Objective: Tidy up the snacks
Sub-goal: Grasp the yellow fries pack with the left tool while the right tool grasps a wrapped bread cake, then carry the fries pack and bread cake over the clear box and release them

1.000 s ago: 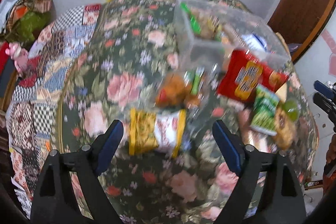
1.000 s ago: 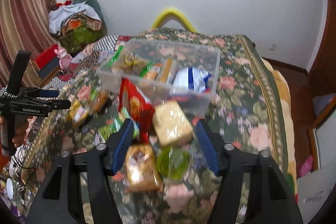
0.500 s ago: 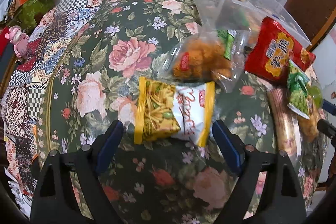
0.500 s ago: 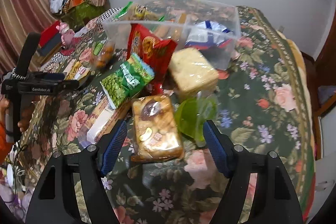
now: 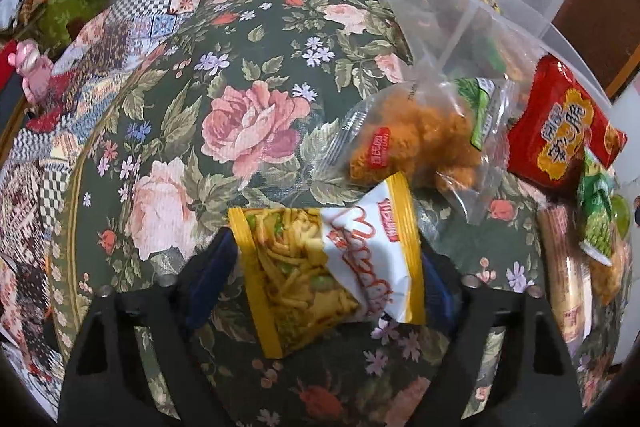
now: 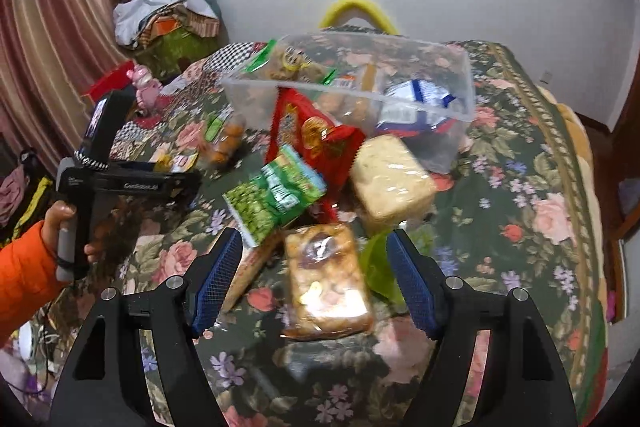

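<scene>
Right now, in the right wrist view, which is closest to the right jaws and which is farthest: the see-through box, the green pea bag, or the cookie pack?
1. Cookie pack: between the right gripper's jaws.
2. Green pea bag: beyond it, to the left.
3. See-through box: farthest back, on the bedspread.

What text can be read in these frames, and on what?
"GenRobot.AI": on the body of the left gripper, seen from the right wrist.
Large yellow Chinese characters on the red packet: visible, not read with confidence.
Red script on the yellow-edged snack bag: not legible.
Red label on the clear fried-snack bag: too small.
</scene>
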The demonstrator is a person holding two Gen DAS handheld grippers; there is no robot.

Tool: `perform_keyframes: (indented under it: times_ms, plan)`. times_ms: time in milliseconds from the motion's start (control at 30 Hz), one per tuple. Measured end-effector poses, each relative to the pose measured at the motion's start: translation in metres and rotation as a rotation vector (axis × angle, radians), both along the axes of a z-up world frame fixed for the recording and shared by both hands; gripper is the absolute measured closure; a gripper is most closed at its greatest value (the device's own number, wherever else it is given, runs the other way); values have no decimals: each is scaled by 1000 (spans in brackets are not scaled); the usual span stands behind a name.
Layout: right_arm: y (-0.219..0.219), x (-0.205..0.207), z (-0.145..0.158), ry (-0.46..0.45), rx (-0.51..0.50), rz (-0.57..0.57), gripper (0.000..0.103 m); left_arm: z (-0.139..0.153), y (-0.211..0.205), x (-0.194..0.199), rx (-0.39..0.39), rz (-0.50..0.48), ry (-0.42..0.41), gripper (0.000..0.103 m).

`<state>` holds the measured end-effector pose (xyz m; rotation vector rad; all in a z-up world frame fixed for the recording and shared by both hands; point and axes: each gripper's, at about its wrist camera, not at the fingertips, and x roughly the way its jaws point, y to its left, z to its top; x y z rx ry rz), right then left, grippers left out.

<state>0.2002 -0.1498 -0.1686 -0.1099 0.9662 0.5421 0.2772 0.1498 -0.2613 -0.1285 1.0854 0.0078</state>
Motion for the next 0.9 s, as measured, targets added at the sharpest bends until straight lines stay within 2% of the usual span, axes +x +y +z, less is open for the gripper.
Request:
perform_keyframes:
  times_ms: [67,167,400,500,567,700,900]
  plan:
    - [3,1,-5,6,-2,2,35,3,-5,-2,47,-17,3,42]
    - [5,3,-11,34,9,6,39,11,-10,-12,38,-33,-22,46]
    - [0,10,-23,100,25,6,43,29,-22,-39,12,-58,-42,46]
    - [4,9,-33,123,-14,19,44,34,-28,-48,-16,-63,-54,46]
    - [4,10,-45,170,-25,14,47,37,-32,-54,-31,-67,-61,46]
    - [2,7,-46,155,-37,-14,59,40,-39,-62,-24,-77,-57,46]
    - [-7,7,-39,160,-4,-39,61,45,-43,-66,-45,-78,-58,46]
